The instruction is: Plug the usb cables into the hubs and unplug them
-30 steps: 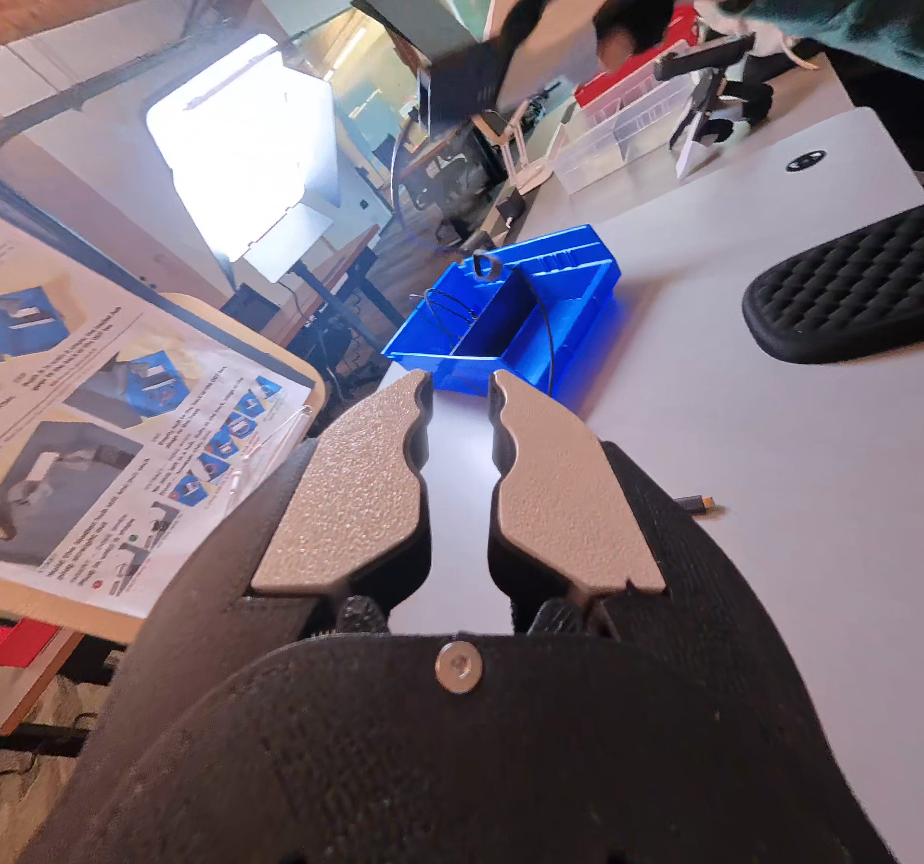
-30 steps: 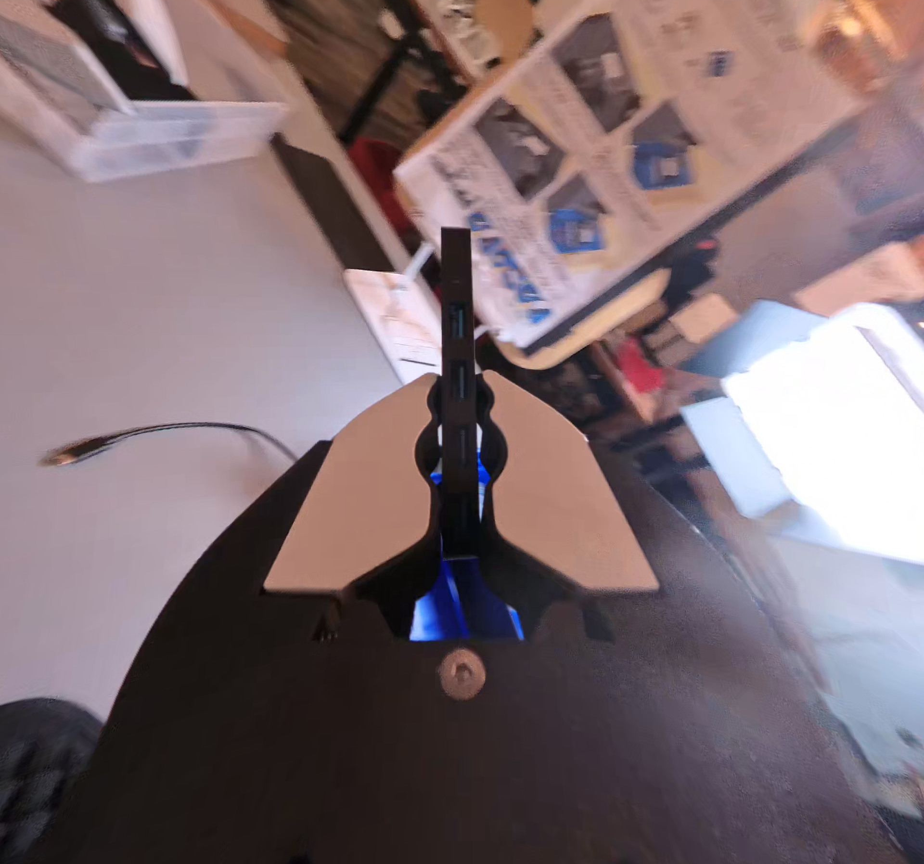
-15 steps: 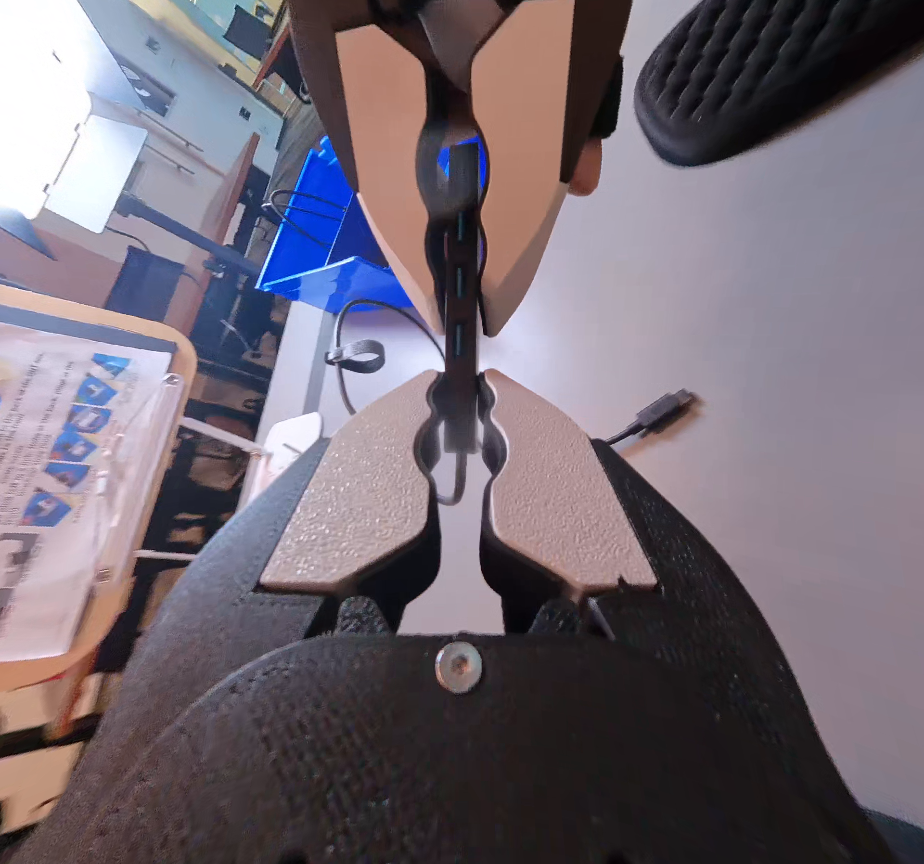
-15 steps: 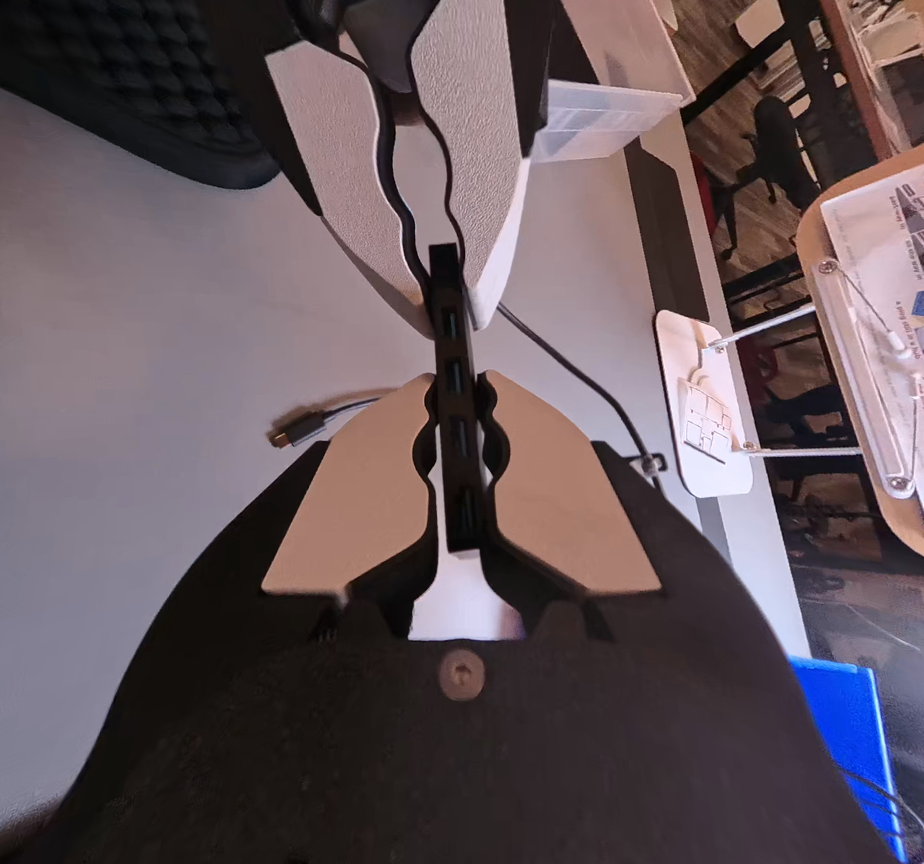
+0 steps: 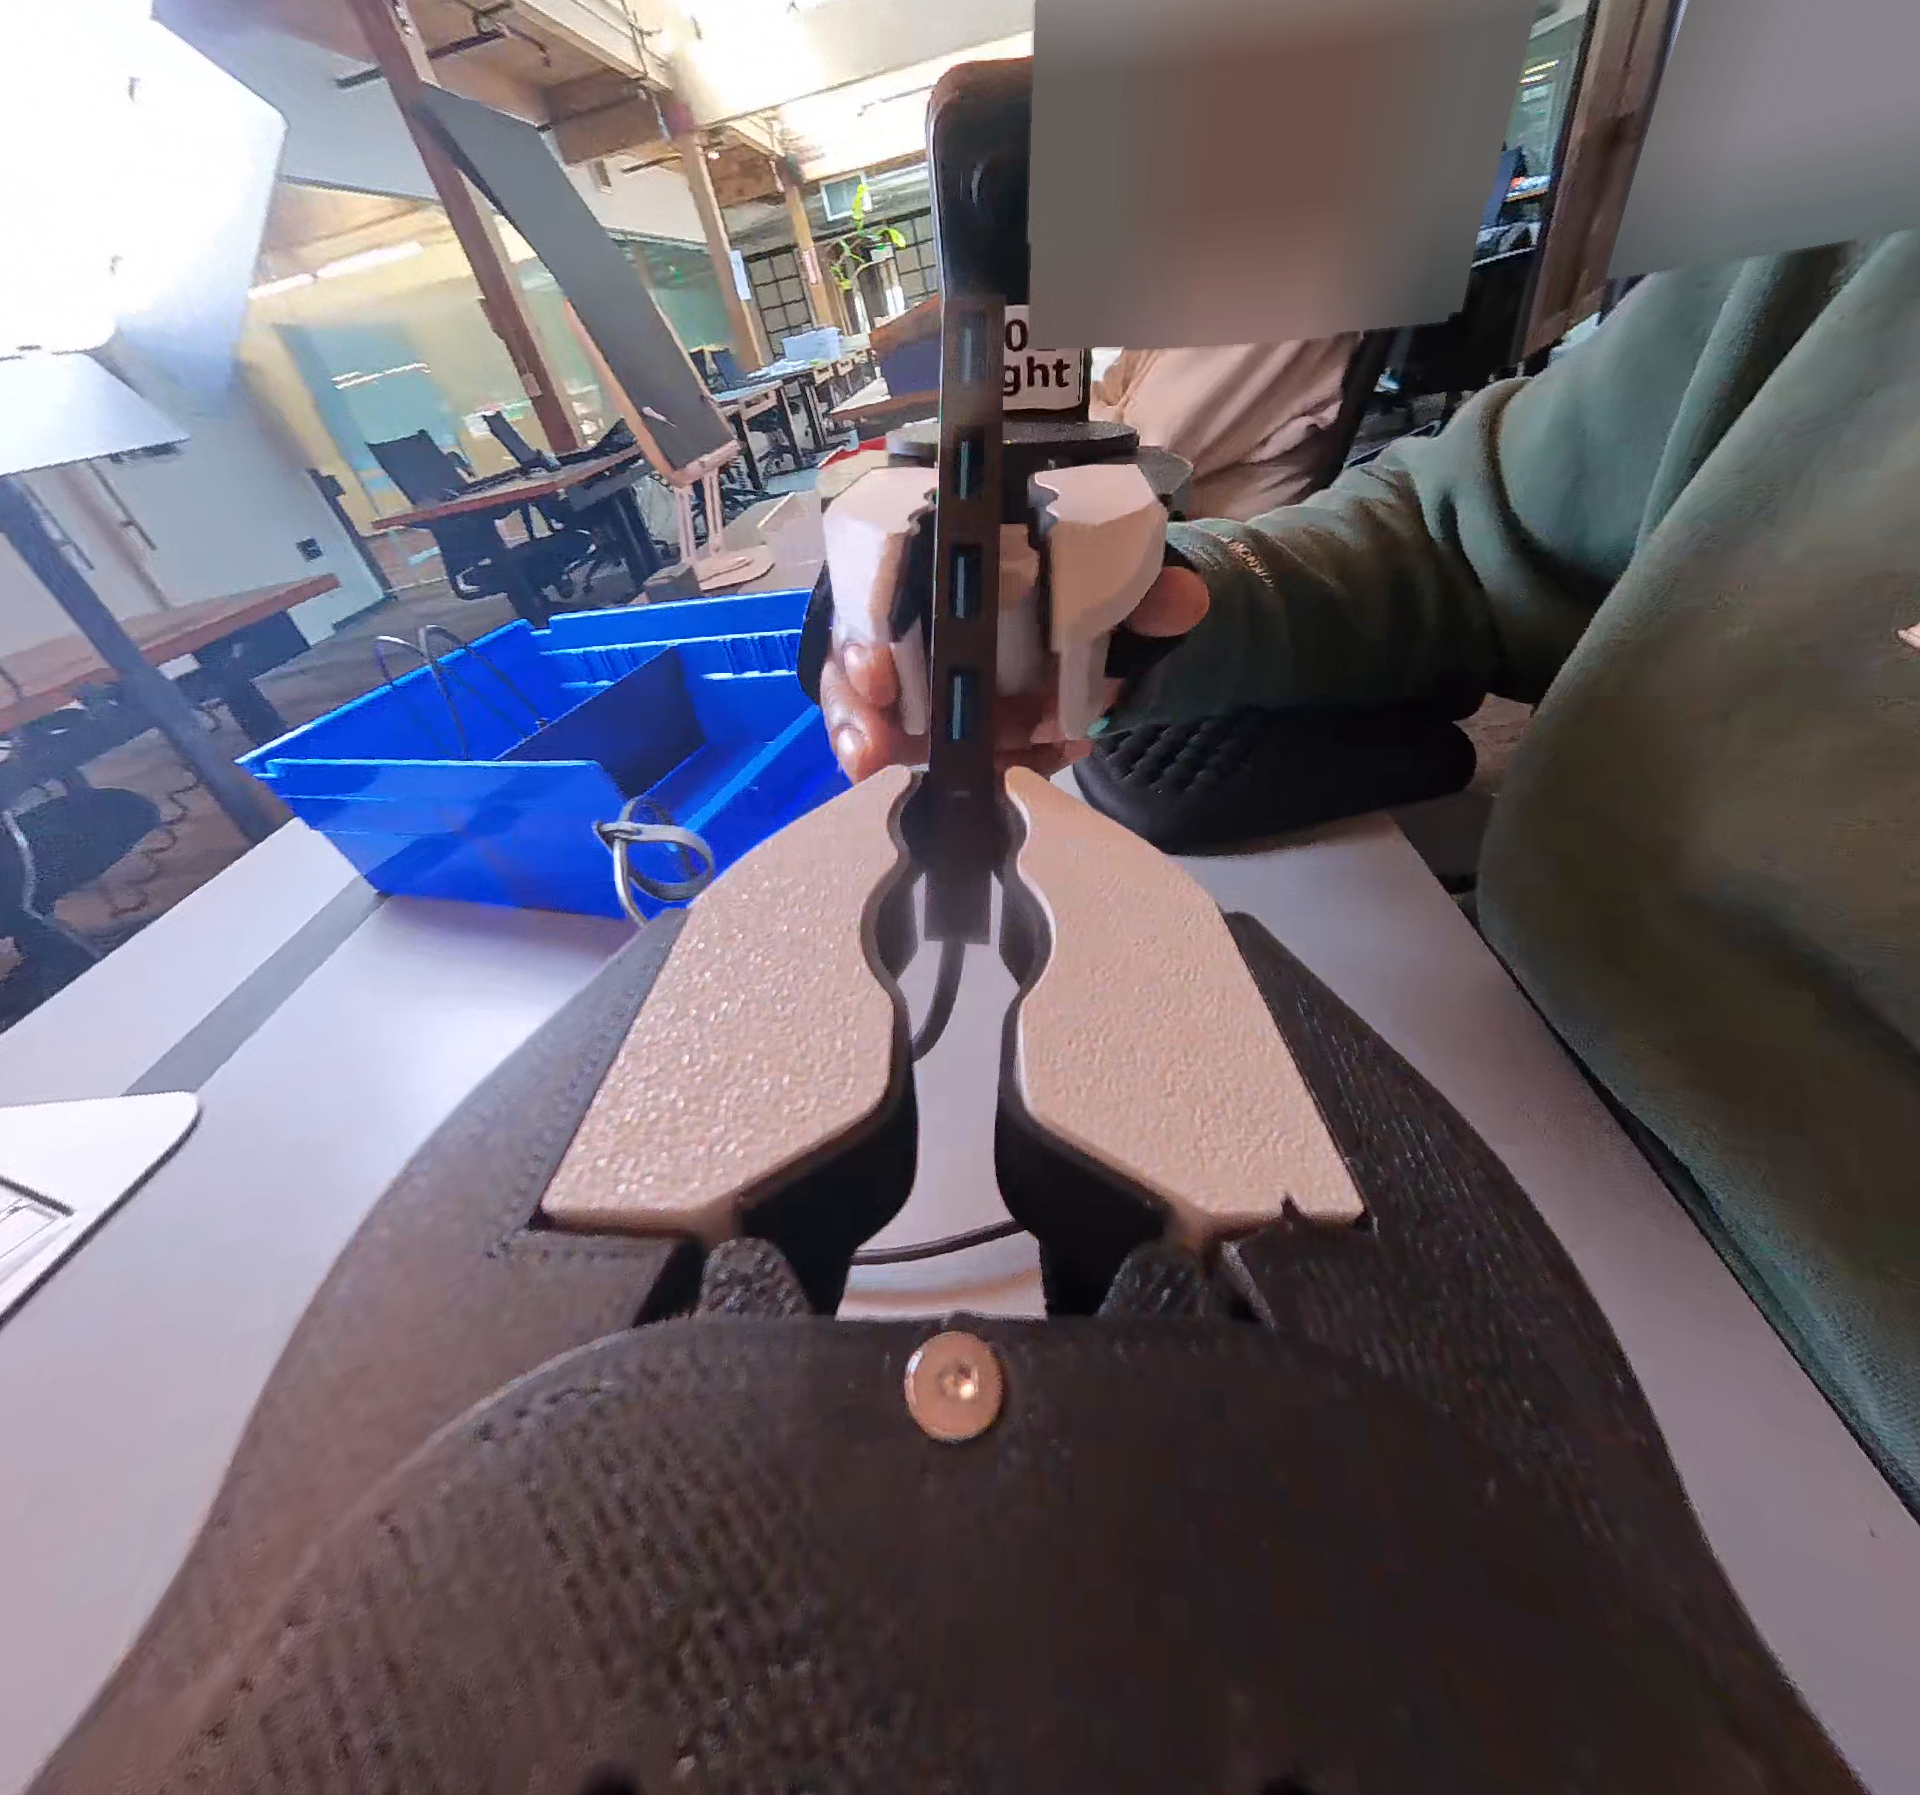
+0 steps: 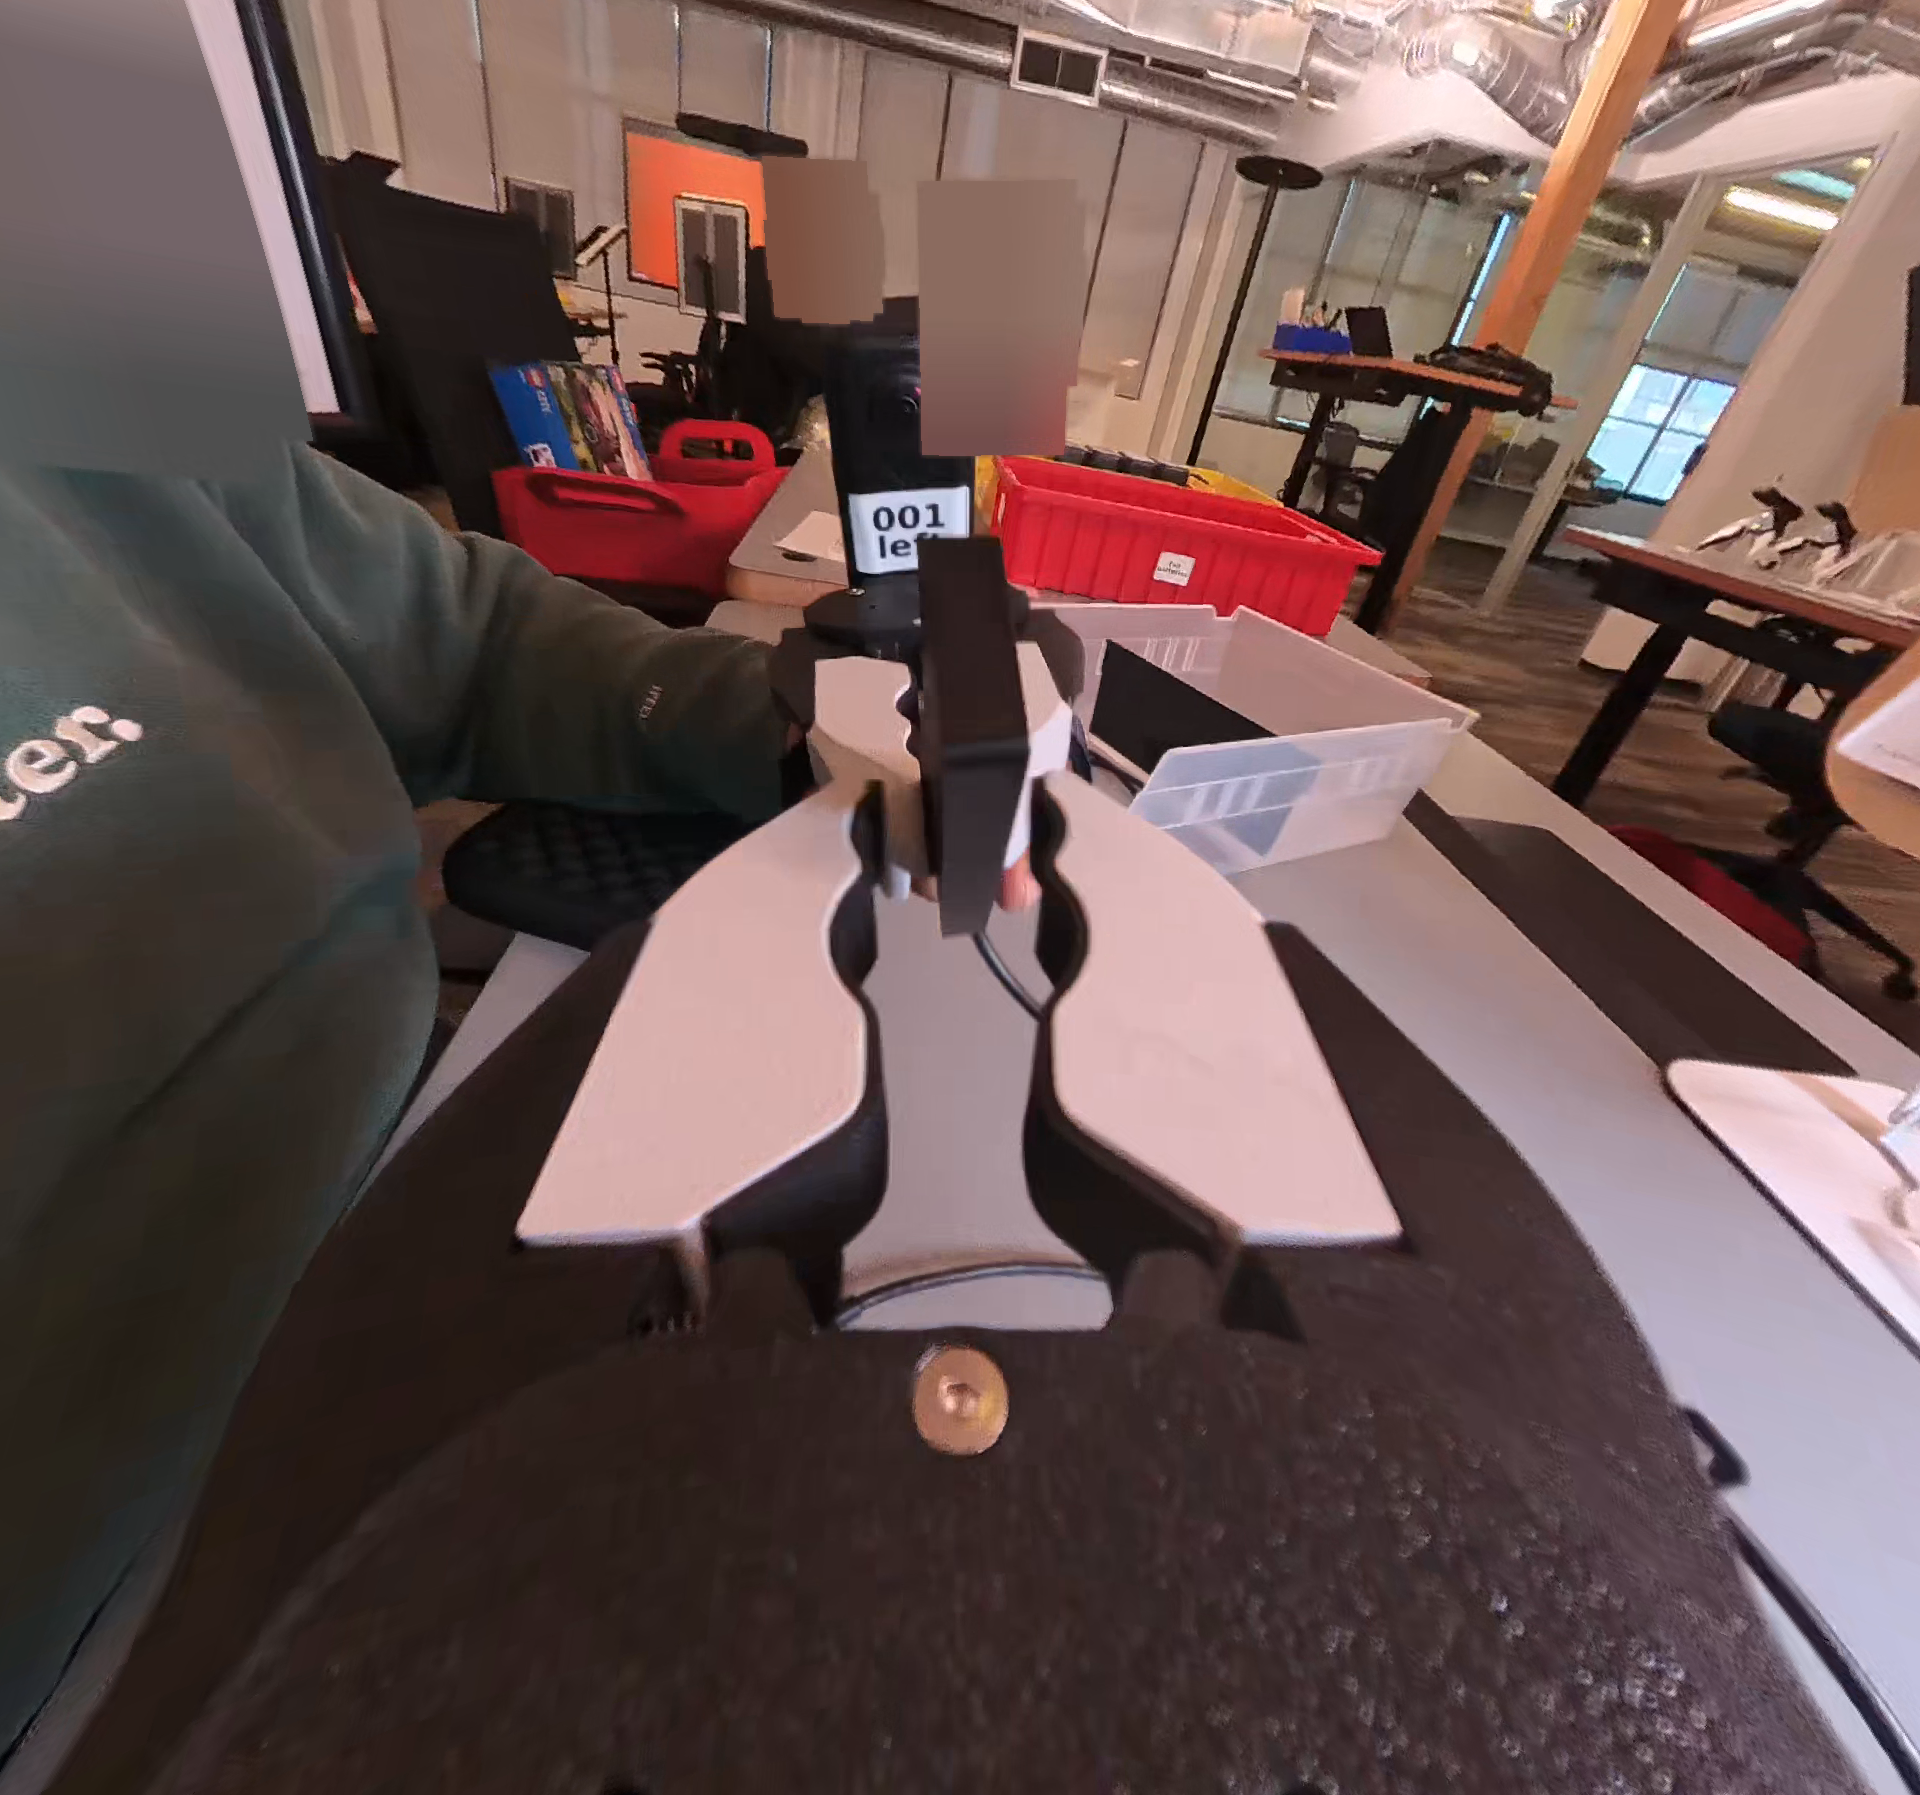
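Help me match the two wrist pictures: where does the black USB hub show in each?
Left wrist view: the USB hub stands upright at centre, ports facing the camera, its lower end clamped in the left gripper.
Right wrist view: centre, just above the middle, plain side showing, between the open jaws of the right gripper.
Shared landmark: the black mesh pad on the table.

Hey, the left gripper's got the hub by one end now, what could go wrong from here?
1. The left gripper pinches only the cable end of the hub, which stands tall above it, so it may tilt in the grip.
2. The open right gripper flanks the hub closely; pulling away crooked could knock it.
3. The cable trails between the left fingers and might snag.
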Motion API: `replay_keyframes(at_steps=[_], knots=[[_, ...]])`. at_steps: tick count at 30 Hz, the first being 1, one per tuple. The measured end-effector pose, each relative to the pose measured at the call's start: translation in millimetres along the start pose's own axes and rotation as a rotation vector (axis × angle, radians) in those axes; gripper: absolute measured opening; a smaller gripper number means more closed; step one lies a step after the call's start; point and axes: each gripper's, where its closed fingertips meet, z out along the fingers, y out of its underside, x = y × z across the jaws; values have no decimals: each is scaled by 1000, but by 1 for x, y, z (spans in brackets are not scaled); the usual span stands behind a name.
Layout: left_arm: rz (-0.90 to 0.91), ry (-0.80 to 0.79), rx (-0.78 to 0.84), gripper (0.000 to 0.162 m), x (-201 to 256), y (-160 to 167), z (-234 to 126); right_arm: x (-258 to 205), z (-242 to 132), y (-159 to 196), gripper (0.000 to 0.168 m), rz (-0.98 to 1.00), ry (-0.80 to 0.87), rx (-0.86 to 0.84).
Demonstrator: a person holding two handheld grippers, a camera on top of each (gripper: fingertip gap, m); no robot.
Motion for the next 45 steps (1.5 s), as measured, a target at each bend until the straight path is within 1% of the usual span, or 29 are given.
replay_keyframes(at_steps=[1, 3, 5, 8, 10, 14, 17, 20, 22, 25, 27, 29, 30, 32, 33, 34, 37, 39, 41, 43, 45], knots=[[-9, 9, 3, 11, 2, 2, 2, -1, 2, 1, 17, -18, 9, -4], [-24, 32, 9, 11, 5, 4, 4, -4, 3, 4, 12, -38, -1, -7], [-20, 33, -17, 12, 6, 8, 5, -5, 1, 7, 11, -51, -13, -30], [105, -22, -87, 13, 4, 15, 6, -6, -1, 8, 12, -111, -1, -38], [142, -56, -119, 14, 1, 18, 5, -7, -4, 4, 11, -161, 11, -34], [180, -61, -138, 13, 0, 20, 4, -14, -1, 4, 12, -357, 50, -84], [185, -48, -128, 13, 0, 23, 5, -13, 1, 7, 14, -403, 94, -94], [182, -47, -151, 13, 0, 31, 7, -12, 2, 17, 14, -415, 94, -130], [167, -64, -157, 14, -4, 33, 7, -11, 2, 22, 12, -414, 89, -167], [157, -114, -212, 15, -15, 39, 3, -2, 0, 27, 12, -471, 140, -228], [177, -194, -204, 16, -33, 29, -14, 8, -7, 26, 12, -504, 191, -254], [158, -323, -218, 16, -63, 11, -47, 16, -19, 26, 12, -481, 218, -269], [135, -387, -253, 19, -79, 5, -69, 20, -25, 26, 12, -474, 233, -276], [95, -550, -349, 18, -115, 2, -125, 26, -37, 29, 12, -462, 261, -299], [71, -608, -419, 18, -130, 8, -154, 28, -41, 32, 12, -453, 267, -308], [28, -632, -498, 18, -141, 20, -179, 28, -45, 36, 12, -439, 269, -318], [-192, -563, -758, 15, -151, 80, -235, 27, -52, 48, 11, -419, 276, -336], [-310, -474, -917, 15, -143, 121, -256, 26, -55, 53, 11, -412, 279, -346], [-367, -381, -1013, 20, -131, 147, -258, 26, -58, 55, 11, -403, 281, -353], [-370, -349, -1093, 26, -129, 163, -259, 27, -60, 57, 12, -389, 282, -357], [-383, -325, -1145, 27, -130, 174, -259, 28, -61, 60, 12, -374, 281, -358]])
